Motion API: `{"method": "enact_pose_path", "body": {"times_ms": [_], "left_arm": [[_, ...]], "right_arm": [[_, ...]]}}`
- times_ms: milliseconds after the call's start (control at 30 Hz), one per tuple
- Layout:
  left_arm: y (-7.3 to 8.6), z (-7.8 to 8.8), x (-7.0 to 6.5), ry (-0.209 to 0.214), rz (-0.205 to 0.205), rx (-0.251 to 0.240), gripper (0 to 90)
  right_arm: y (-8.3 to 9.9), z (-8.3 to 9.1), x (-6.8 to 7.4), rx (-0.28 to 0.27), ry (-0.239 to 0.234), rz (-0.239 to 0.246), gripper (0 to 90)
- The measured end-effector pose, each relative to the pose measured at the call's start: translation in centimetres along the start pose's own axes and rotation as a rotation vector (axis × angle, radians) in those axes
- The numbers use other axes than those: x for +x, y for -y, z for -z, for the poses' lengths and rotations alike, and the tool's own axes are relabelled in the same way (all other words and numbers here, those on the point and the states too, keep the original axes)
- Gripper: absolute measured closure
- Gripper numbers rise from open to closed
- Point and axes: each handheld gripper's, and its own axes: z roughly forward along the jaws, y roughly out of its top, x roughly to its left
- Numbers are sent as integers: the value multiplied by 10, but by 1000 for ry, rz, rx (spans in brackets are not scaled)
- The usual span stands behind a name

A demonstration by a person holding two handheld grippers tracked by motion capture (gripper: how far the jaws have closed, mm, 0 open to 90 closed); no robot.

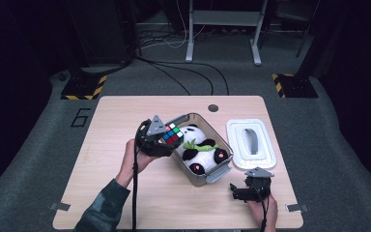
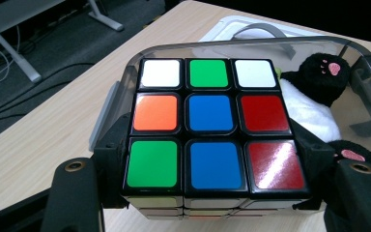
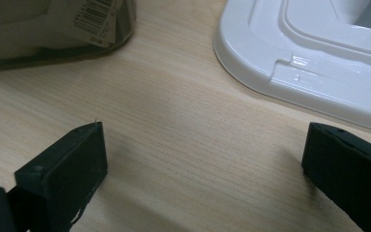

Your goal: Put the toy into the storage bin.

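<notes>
My left tongs [image 1: 166,137]: half-spread, clamped on the puzzle cube [image 2: 211,130], held over the clear bin's [image 1: 221,170] near-left rim. My right tongs [image 3: 200,179]: wide apart, nothing between, low over the worktop [image 1: 125,193] beside the white lid [image 3: 319,58]. Their view adds a barcode label, likely the bin's. Bin contents: panda plush [image 1: 200,152].

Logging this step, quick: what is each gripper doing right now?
Left gripper: closed on the puzzle cube, held at the clear box.
Right gripper: open, holding nothing, over the table by the white lid.
</notes>
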Motion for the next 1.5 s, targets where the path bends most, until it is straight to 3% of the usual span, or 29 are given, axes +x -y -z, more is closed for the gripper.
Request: {"method": "enact_pose_path", "body": {"times_ms": [633, 767, 967, 1067, 1267, 1500], "left_arm": [[-13, -37, -7, 87, 23, -2, 340], [-15, -46, -10, 115, 46, -8, 340], [-18, -61, -18, 136, 59, 14, 340], [-18, -68, -21, 136, 57, 48, 340], [-18, -74, -18, 146, 91, 85, 341], [-17, -83, -20, 137, 62, 141, 343]], "right_arm": [[0, 0, 0, 0, 1, 1, 15], [0, 0, 0, 0, 1, 1, 16], [0, 0, 0, -1, 1, 0, 16], [0, 0, 0, 0, 1, 1, 17], [0, 0, 0, -1, 0, 1, 18], [0, 0, 0, 0, 1, 2, 19]]}}
